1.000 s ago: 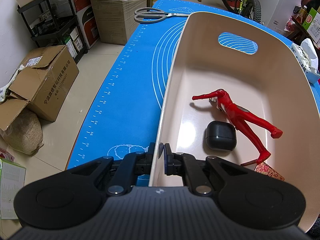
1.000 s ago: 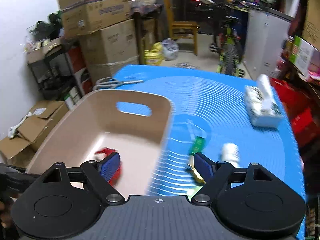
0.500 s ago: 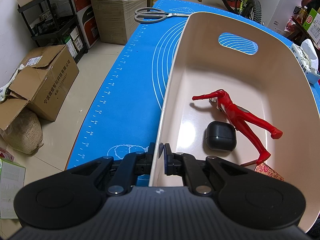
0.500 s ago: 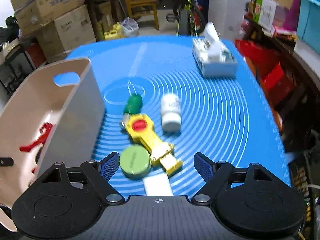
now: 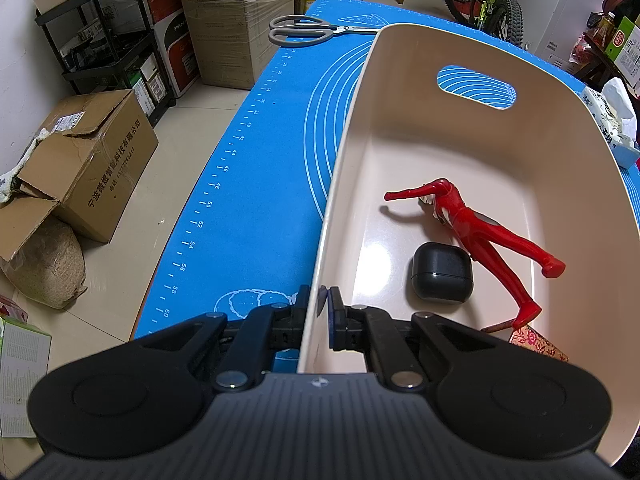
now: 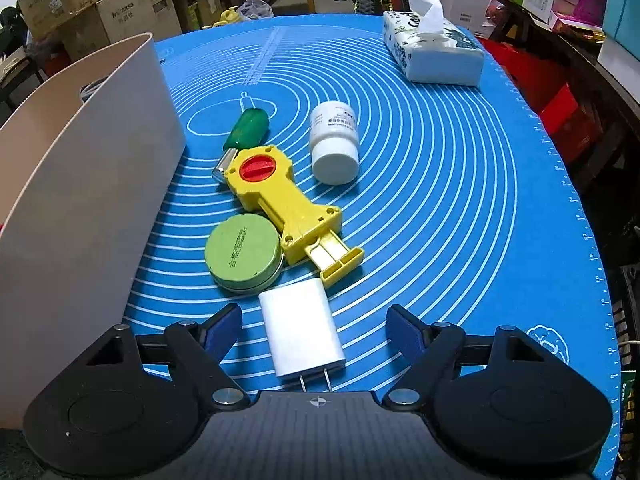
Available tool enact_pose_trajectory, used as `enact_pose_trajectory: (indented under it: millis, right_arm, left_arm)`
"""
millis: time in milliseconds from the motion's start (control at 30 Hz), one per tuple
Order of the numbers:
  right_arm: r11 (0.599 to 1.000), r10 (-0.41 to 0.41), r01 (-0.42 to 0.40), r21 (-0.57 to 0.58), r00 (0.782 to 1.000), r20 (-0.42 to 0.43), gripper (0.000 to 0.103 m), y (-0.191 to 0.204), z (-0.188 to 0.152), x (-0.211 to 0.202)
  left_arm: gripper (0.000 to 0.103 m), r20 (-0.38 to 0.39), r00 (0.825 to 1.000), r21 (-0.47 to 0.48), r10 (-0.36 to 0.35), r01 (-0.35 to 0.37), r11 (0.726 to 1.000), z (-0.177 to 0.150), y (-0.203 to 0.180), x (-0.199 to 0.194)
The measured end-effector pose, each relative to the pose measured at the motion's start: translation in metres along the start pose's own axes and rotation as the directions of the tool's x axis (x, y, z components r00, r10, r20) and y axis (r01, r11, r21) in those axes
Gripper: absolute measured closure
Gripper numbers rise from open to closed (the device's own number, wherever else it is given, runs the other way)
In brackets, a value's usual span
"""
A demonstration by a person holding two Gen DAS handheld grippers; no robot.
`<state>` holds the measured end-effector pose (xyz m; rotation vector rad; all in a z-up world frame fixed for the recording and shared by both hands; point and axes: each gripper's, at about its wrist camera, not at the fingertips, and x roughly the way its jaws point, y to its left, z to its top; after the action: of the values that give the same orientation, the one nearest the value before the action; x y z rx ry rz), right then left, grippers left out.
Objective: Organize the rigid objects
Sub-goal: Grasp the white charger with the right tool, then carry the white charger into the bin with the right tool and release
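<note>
The left gripper [image 5: 318, 306] sits low at the near end of the bin [image 5: 472, 152], its 2 fingers pinching the bin's near-left wall, 1 finger outside and 1 inside. The right gripper [image 6: 314, 330] hovers low over the blue mat [image 6: 460, 200] just right of the bin [image 6: 92, 184], tilted down, its fingers spread wide on either side of a white charger [image 6: 302, 330] that lies flat between them without visible contact. Inside the bin lie a red figure [image 5: 476, 232], stretched along the floor, and a black case [image 5: 440, 278] touching its leg; a patterned item at the near right corner is too cut off to identify. On the surface right of the bin, beyond the charger, rest a green tin [image 6: 244, 252], a yellow toy [image 6: 290, 210] touching the tin, a green-handled tool [image 6: 244, 132] and a white bottle [image 6: 334, 142] on its side. A tissue box [image 6: 434, 52] stands farther off, and scissors [image 5: 304, 32] lie past the bin's far end.
</note>
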<state>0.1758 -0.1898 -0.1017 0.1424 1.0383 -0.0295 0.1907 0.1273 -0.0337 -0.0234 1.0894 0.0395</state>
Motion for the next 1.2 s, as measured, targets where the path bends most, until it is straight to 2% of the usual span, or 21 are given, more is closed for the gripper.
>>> enact_pose_trajectory:
  millis: [100,233,333,400,433,733,1200]
  right_arm:
    - [1.0,-0.005,0.006,-0.01,1.0,0.014,0.023,0.002,-0.001,0.001]
    - [0.998,-0.038,0.039,-0.047,0.999,0.025,0.038,0.007,-0.002,0.0]
    - [0.996,-0.056,0.058,-0.074,0.998,0.034,0.043,0.009,-0.004,-0.001]
    - [0.995,-0.051,0.054,-0.081,0.998,0.041,0.051,0.01,-0.004,-0.002]
    - [0.995,-0.051,0.055,-0.085,0.998,0.045,0.06,0.01,-0.004,-0.002]
    - [0.997,-0.052,0.056,-0.055,0.996,0.075,0.06,0.012,-0.003,-0.011]
    - [0.999,-0.019,0.027,-0.028,0.973,0.23,0.06,0.02,0.019,-0.064]
  left_arm:
    - [0.093,0.0,1.0,-0.001,-0.001,0.001,1.0,0.0,0.0,0.0]
    - [0.093,0.0,1.0,-0.001,0.0,0.0,1.0,0.0,0.0,0.0]
    - [0.093,0.0,1.0,-0.001,-0.001,0.001,1.0,0.0,0.0,0.0]
    - [0.093,-0.001,1.0,-0.002,-0.001,0.001,1.0,0.0,0.0,0.0]
    - [0.093,-0.001,1.0,-0.003,-0.001,0.001,1.0,0.0,0.0,0.0]
    - [0.093,-0.001,1.0,-0.003,-0.001,0.001,1.0,0.001,0.0,0.0]
    - [0.093,-0.002,1.0,-0.004,0.0,0.0,1.0,0.001,0.001,0.0]
